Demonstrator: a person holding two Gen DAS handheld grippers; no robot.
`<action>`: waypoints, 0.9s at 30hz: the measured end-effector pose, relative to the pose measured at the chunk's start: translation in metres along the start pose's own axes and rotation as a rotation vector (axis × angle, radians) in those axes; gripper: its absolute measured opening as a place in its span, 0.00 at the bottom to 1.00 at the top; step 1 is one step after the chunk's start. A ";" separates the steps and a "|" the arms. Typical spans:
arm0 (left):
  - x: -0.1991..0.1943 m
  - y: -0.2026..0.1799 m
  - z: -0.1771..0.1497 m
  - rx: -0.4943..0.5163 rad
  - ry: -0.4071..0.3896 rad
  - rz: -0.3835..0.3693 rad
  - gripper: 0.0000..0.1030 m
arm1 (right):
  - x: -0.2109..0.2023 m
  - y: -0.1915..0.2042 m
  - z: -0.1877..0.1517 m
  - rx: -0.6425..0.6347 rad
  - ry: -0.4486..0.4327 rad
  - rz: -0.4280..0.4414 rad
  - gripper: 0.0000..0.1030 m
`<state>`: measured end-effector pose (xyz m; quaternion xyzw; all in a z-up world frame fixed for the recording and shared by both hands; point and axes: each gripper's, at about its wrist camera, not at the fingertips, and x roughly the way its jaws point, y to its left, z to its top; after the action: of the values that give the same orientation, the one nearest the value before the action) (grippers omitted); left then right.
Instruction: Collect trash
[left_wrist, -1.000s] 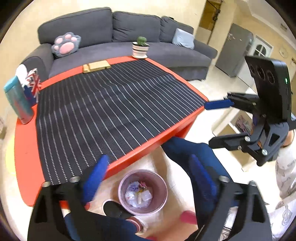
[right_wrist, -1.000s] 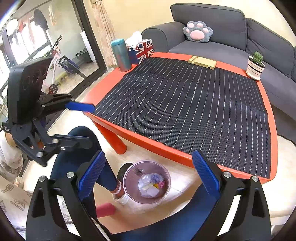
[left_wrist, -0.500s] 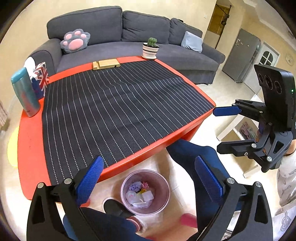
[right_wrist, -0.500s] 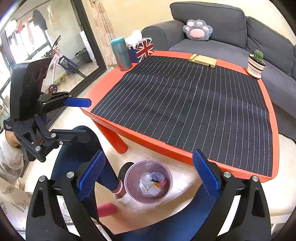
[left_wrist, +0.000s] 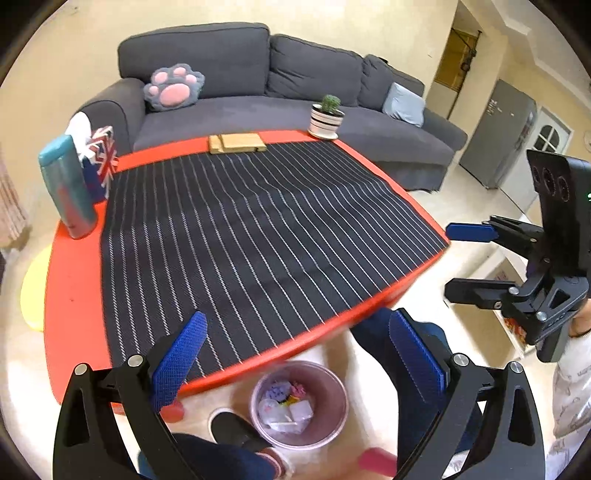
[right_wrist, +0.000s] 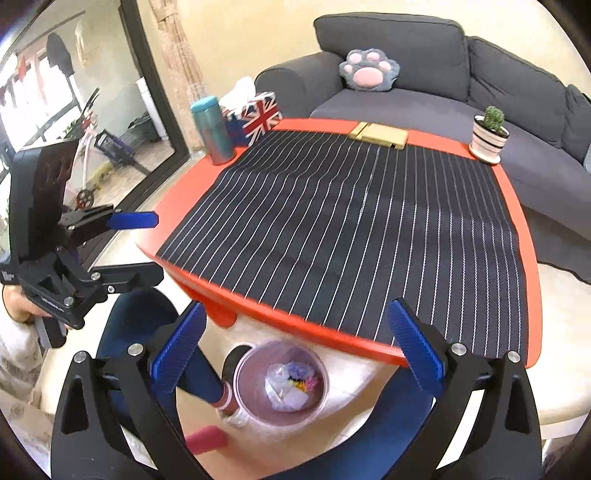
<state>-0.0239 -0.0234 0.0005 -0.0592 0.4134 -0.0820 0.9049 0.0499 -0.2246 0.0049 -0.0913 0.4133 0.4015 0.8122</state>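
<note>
Below, both tongs (left_wrist: 295, 354) (right_wrist: 291, 343) gape — bin (left_wrist: 299, 406) holds trash (left_wrist: 286, 408).

One bin (left_wrist: 299, 400), one flask (left_wrist: 66, 186), one potted cactus (left_wrist: 327, 116), two cushions (left_wrist: 173, 86).

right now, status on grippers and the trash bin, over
Left gripper open, empty. Right gripper open, empty. Pink trash bin on floor below red table edge, trash inside. Nothing blocking the bin.

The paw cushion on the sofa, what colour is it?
Grey with pink pads; clearest in the right wrist view.
</note>
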 end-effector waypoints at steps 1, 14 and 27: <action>0.001 0.002 0.002 -0.003 -0.005 0.013 0.93 | 0.001 -0.002 0.005 0.007 -0.010 0.000 0.94; 0.011 0.030 0.031 -0.043 -0.063 0.108 0.93 | 0.019 -0.016 0.042 0.023 -0.054 -0.086 0.95; 0.031 0.038 0.048 -0.053 -0.033 0.142 0.94 | 0.027 -0.022 0.058 0.022 -0.061 -0.063 0.95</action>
<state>0.0359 0.0097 0.0025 -0.0550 0.4037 -0.0058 0.9132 0.1094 -0.1963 0.0180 -0.0828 0.3896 0.3738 0.8377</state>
